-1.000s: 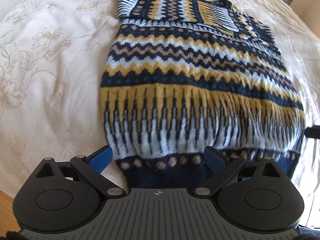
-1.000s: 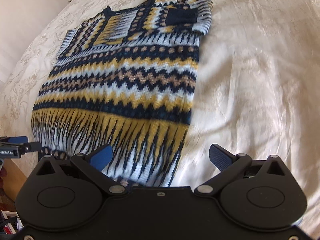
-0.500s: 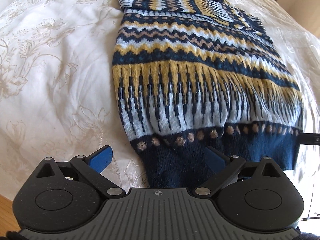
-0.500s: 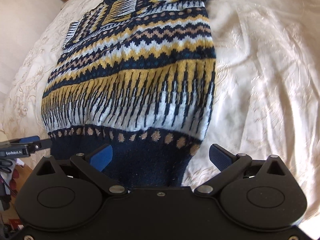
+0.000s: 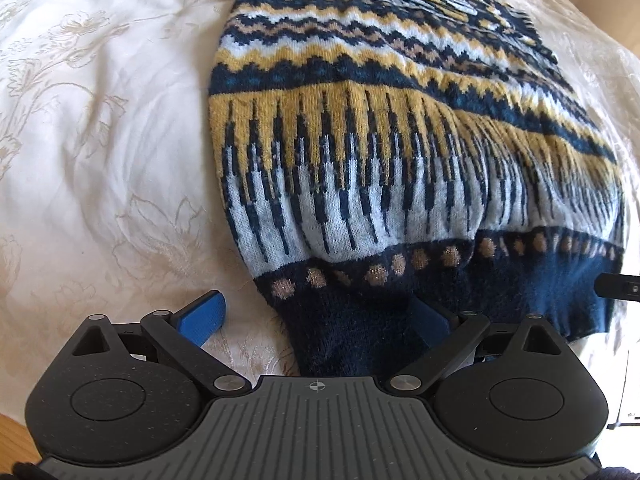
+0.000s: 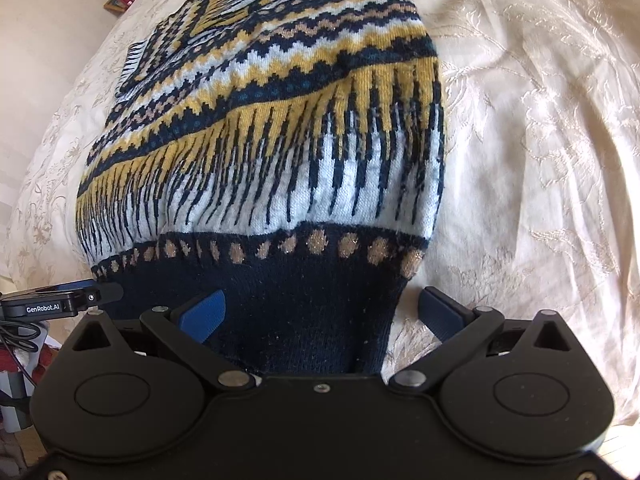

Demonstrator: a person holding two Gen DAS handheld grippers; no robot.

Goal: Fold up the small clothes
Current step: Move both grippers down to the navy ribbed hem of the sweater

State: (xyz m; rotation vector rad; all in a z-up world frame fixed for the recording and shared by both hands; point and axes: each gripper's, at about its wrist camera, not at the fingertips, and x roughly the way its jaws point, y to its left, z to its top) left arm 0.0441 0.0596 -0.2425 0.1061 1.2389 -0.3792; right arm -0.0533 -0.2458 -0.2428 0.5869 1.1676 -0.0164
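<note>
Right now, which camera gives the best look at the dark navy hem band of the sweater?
The right wrist view: the navy hem band fills the space between the open fingers, nearly full width. The left wrist view shows it angled, running off right.

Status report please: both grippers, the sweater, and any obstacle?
Left gripper open, straddling hem corner. Right gripper open, straddling other hem corner. Sweater flat on bedspread, sleeves folded in, hem not gripped. No obstacle seen.

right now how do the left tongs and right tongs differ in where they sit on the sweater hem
The left tongs straddle the hem's left corner, left pad over bare bedspread, right pad on knit. The right tongs straddle the right corner of the sweater, mirrored: right pad over bedspread. Both are open, with navy hem between the pads.
</note>
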